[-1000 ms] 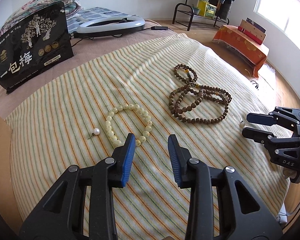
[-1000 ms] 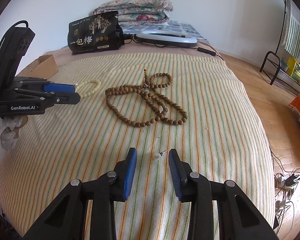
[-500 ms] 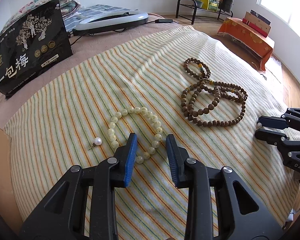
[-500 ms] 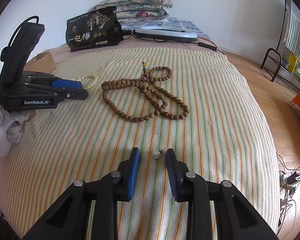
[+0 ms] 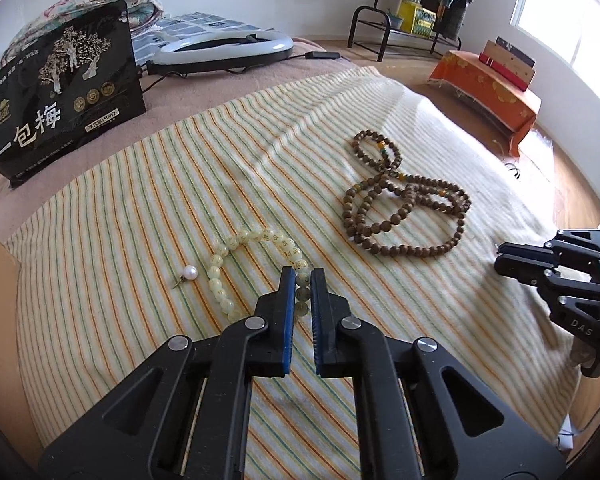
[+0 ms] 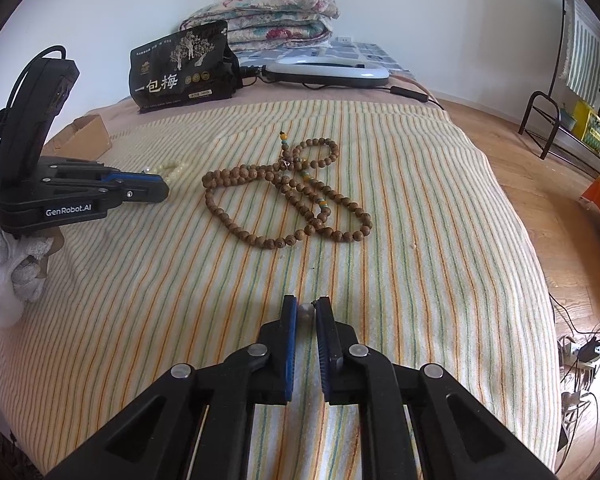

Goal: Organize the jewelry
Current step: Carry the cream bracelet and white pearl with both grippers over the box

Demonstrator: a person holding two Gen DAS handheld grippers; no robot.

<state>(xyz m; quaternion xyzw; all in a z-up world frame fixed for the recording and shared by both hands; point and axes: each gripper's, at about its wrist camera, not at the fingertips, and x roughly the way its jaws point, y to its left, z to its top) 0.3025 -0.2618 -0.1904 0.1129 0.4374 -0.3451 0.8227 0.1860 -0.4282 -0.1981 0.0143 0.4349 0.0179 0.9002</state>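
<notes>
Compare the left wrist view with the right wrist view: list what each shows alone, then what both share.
Left wrist only: the left gripper jaws shut on the pale bead bracelet, and an orange-draped low table.
Right wrist only: the right gripper jaws shut on a pearl earring, and a cardboard box.
Both: the brown bead necklace, black pouch, ring light and striped blanket.

Pale bead bracelet (image 5: 256,268), slack loop; pearl earring (image 5: 189,273) at its 9 o'clock; brown bead necklace (image 5: 404,208) coiled at 2 o'clock.
</notes>
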